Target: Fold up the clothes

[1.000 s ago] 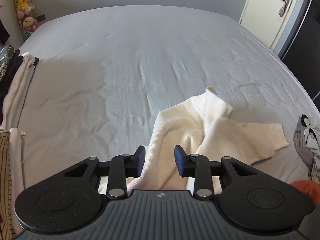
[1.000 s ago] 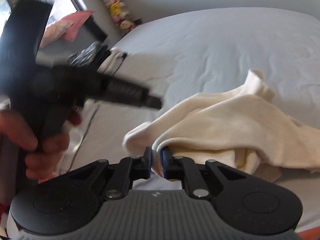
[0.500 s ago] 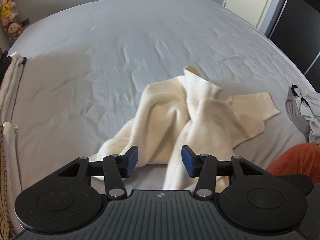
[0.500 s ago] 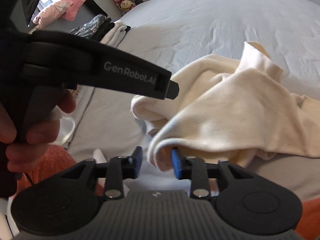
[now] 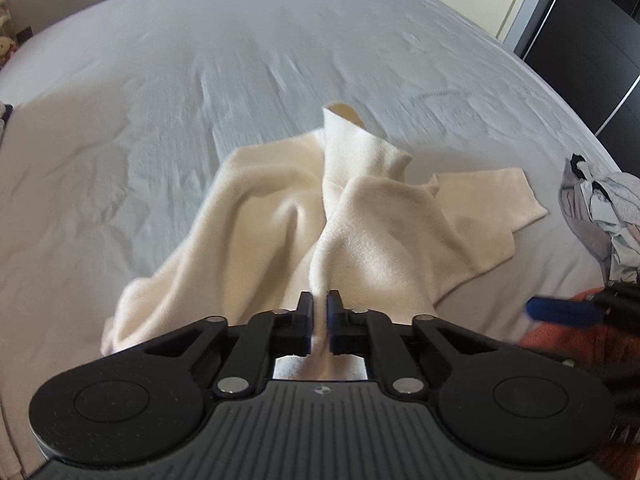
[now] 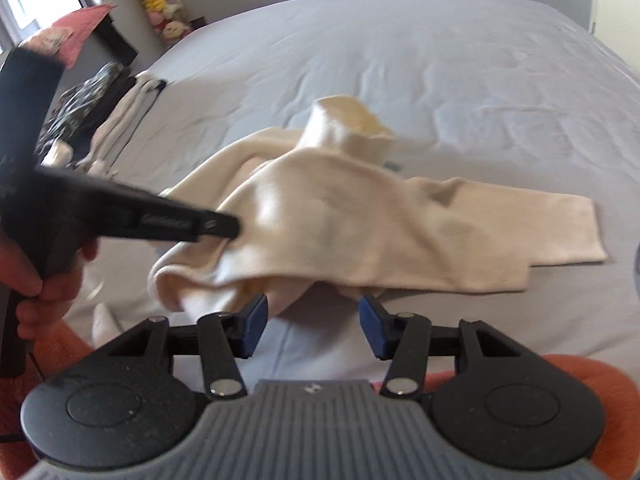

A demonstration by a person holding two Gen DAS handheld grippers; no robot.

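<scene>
Bedsheet (image 5: 360,40) lies bare and wide beyond the garment; folded clothes (image 6: 120,128) line the bed's left edge. Left tongs (image 5: 319,322), just closed, pinch a ridge of the cream sweater (image 5: 280,216), crumpled mid-bed, collar upright. Right tongs (image 6: 312,326), just opening, stand spread, clear of the hem.

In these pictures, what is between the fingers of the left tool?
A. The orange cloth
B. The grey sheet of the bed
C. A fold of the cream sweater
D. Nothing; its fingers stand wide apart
C. In the left wrist view the left tool has just been closing, and its fingers now stand almost together, pinching a ridge of the cream sweater that rises between them; the right tool has opened, and the sweater lies just beyond its fingertips.
</scene>
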